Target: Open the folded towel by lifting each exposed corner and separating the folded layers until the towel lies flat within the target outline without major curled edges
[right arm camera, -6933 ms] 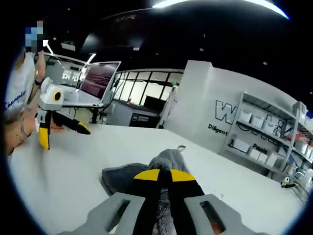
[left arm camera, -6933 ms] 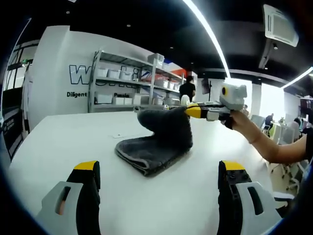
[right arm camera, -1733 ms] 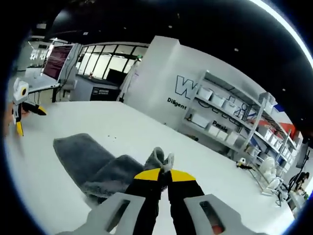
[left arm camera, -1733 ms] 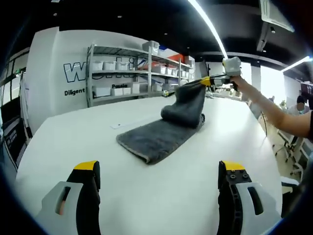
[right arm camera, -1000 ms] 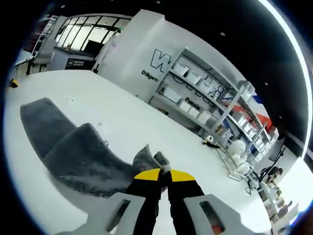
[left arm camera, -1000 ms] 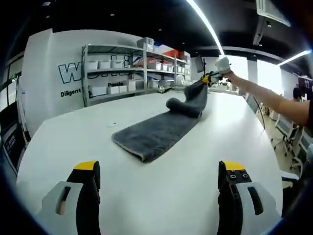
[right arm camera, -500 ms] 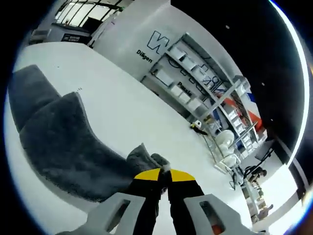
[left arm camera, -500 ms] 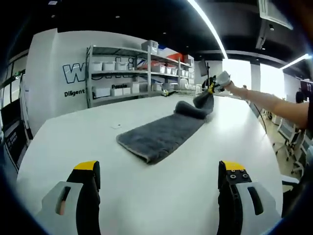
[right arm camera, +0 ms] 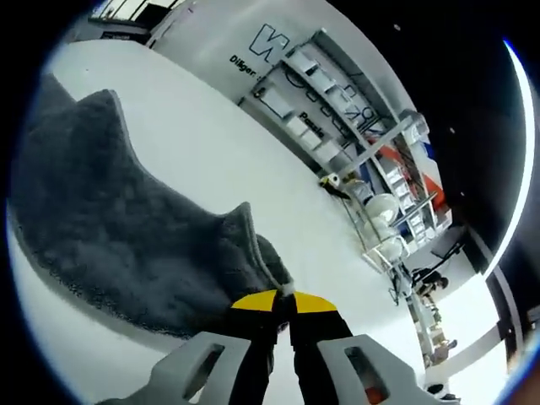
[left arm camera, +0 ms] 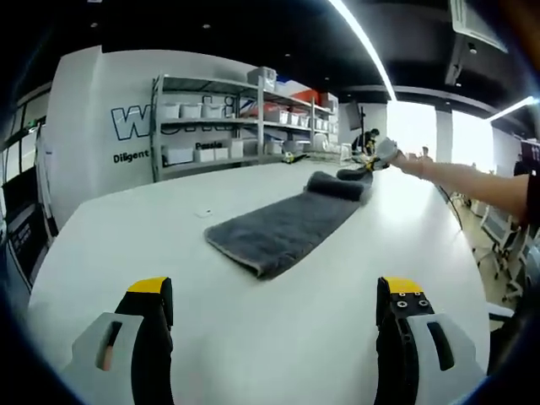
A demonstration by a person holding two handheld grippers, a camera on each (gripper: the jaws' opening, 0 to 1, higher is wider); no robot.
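Observation:
A dark grey towel [left arm camera: 285,226] lies in a long strip on the white table [left arm camera: 253,337], its far end still bunched into a low roll. My right gripper [left arm camera: 371,164] holds that far end, low over the table at the end of an outstretched arm. In the right gripper view the towel [right arm camera: 110,228] spreads away to the left, and my right gripper [right arm camera: 282,297] is shut on its corner. My left gripper [left arm camera: 274,291] hangs open near the table's front, well short of the towel's near edge.
Metal shelving [left arm camera: 219,126] with white bins stands against the back wall beyond the table. A small yellow object [right arm camera: 336,187] lies on the table's far side. Bare table surface surrounds the towel on every side.
My right gripper has carried the towel's corner farther away and down toward the table. The towel has unrolled into a longer, flatter strip. My left gripper has stayed put.

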